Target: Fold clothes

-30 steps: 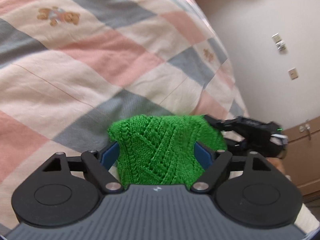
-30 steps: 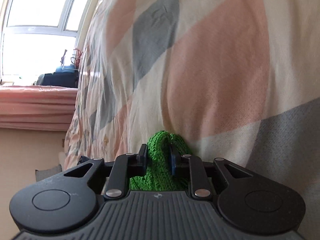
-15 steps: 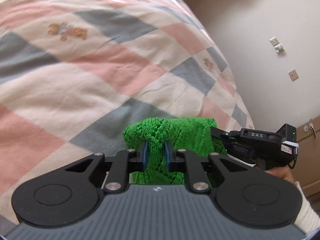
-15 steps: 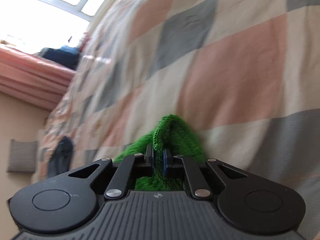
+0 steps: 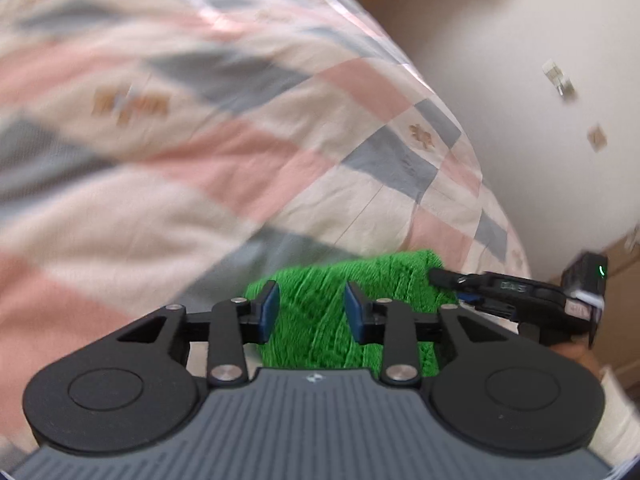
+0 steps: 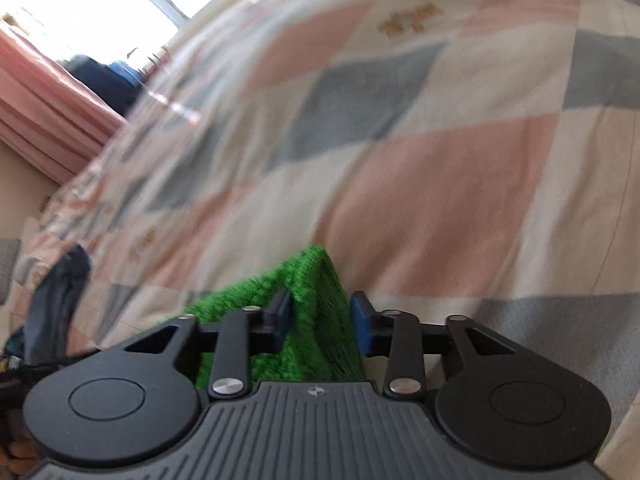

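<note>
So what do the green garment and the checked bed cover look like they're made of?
Green garment: chunky knit, probably wool or acrylic yarn, matte; stitch ridges show despite blur. Checked bed cover: thin woven fabric, likely cotton, matte, softly creased with printed patches. Fibre content can't be confirmed.

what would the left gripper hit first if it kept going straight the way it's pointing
The green knit garment: it already lies between the open fingers of the left gripper. Beyond that fold is the checked quilt on the bed, though blur makes depth unclear.
</note>
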Tool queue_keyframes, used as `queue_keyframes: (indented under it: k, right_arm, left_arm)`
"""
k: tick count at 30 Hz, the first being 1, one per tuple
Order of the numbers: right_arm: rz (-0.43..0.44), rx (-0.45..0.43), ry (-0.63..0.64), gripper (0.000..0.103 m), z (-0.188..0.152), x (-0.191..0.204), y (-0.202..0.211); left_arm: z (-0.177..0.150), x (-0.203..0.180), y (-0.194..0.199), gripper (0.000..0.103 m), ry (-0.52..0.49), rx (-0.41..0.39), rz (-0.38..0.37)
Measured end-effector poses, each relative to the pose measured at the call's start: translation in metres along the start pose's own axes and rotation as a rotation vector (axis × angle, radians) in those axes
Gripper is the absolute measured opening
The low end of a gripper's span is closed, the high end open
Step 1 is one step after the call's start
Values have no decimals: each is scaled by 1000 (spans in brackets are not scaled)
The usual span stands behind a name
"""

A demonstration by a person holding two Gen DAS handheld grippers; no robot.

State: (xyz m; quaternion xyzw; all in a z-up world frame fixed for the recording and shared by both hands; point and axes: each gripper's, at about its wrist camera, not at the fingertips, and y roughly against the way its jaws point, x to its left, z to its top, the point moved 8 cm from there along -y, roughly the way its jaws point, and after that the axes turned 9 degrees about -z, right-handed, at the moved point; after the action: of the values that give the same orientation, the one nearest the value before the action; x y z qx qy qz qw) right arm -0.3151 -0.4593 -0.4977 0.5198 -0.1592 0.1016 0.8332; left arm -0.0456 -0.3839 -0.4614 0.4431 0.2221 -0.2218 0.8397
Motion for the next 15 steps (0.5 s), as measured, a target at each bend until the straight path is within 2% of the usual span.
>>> queue_keyframes:
  k: [2,4,5,10,15]
  right_arm:
    - [-49,-98,36,40,3,3,20]
    - [-122,-183,72,39,-1,4,47]
    - [-139,-192,72,39,-10,3,53]
    - [-179,-161,30,31,-72,-6,69]
    - [-219,-130,-13,28,-135,-15,85]
  left_arm:
    - [3,-16,-6,29,-119,25,33]
    - [3,-31,-18,20,-209,59,36]
    - [2,-37,-24,19,-243,75,33]
    - [-4,-49,-47,18,-332,141,0]
    - [-17,-54,-42,18,-400,160,-47]
